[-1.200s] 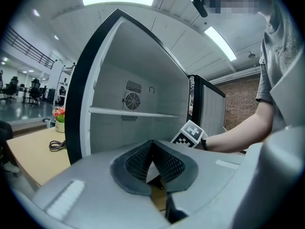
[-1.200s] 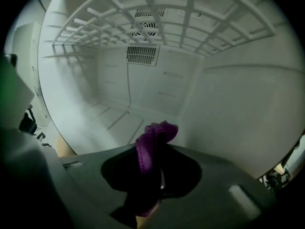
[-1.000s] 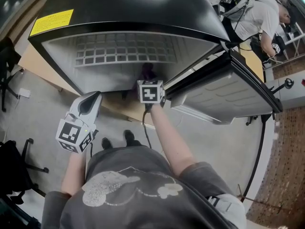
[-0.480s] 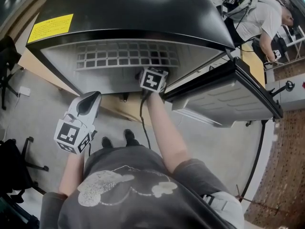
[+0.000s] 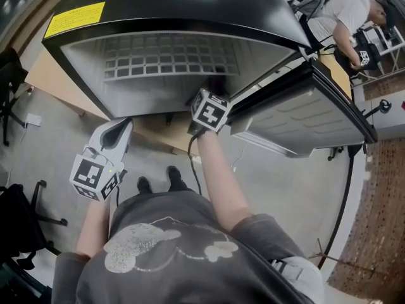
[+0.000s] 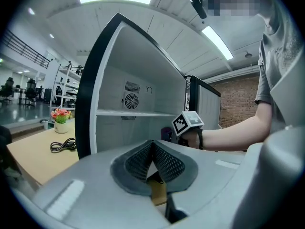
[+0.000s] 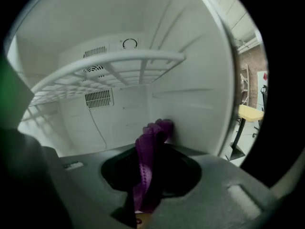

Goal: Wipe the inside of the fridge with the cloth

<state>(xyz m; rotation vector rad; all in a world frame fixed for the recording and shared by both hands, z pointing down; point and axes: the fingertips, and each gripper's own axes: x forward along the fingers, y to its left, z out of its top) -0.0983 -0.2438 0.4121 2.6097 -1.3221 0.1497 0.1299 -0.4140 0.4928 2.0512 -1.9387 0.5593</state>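
Right gripper view shows our right gripper (image 7: 147,173) with its fingers pinching the purple cloth (image 7: 151,142). The cloth stands up between them in a bunched fold, inside the fridge (image 7: 119,109), under the wire shelf (image 7: 109,63) and close to the right wall (image 7: 195,109), near its rear corner. We cannot tell whether the fold really presses on that wall. Our left gripper (image 6: 153,151) has its fingers pressed together on nothing and hangs outside the fridge, off the front edge of the bench (image 5: 41,75). We see the main risk in the grip itself: only a narrow strip of cloth sits in the pinch, so a hard drag along the wall could pull it free and drop it on the fridge floor. We also judge that so little cloth stands proud of the fingers that a steep angle would bring the hard fingers onto the plastic, which would scrape rather than wipe. The shelf sits just above, so an upward stroke could knock it or lift it off its supports. The open door (image 5: 297,116) stands just beside our right arm, and a wide sweep outward could bump it.
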